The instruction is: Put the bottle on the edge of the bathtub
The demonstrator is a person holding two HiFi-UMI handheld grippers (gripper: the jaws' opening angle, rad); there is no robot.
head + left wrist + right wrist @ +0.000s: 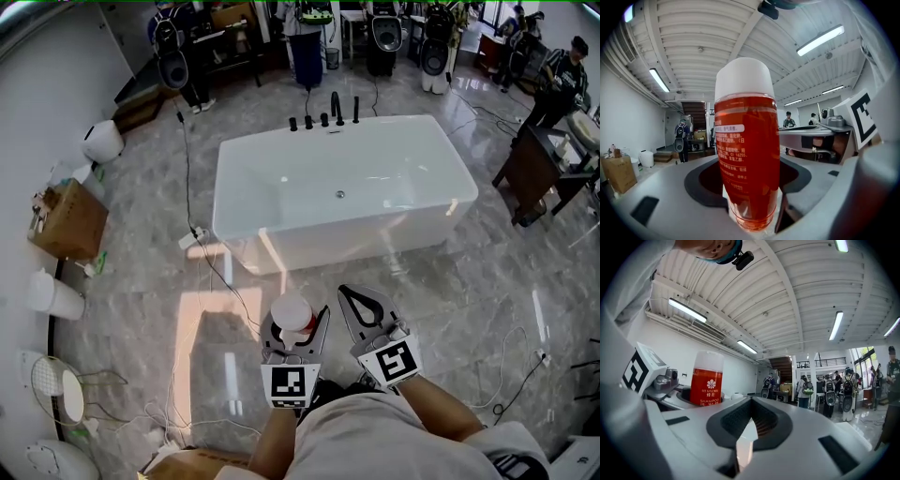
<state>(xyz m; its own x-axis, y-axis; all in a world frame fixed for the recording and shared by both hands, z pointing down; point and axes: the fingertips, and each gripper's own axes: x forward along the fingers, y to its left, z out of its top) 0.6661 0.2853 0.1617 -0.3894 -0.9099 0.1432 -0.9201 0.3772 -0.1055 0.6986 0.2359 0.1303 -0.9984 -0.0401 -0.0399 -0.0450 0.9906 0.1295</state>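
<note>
A clear bottle [292,312] of red liquid with a white cap stands upright in my left gripper [298,321], which is shut on its lower body. In the left gripper view the bottle [747,150] fills the middle, with the left gripper [750,208] clamped around its base. My right gripper [364,296] is shut and holds nothing, just to the right of the left one. From the right gripper view, the bottle [707,380] shows at left beyond my right gripper [747,430]. The white bathtub [356,236] lies ahead on the floor, well apart from both grippers.
Black taps [324,116] line the tub's far rim. Cables [202,239] trail over the marble floor left of the tub. A cardboard box [70,221] sits at left, a dark table [542,171] at right. People and equipment stand along the back.
</note>
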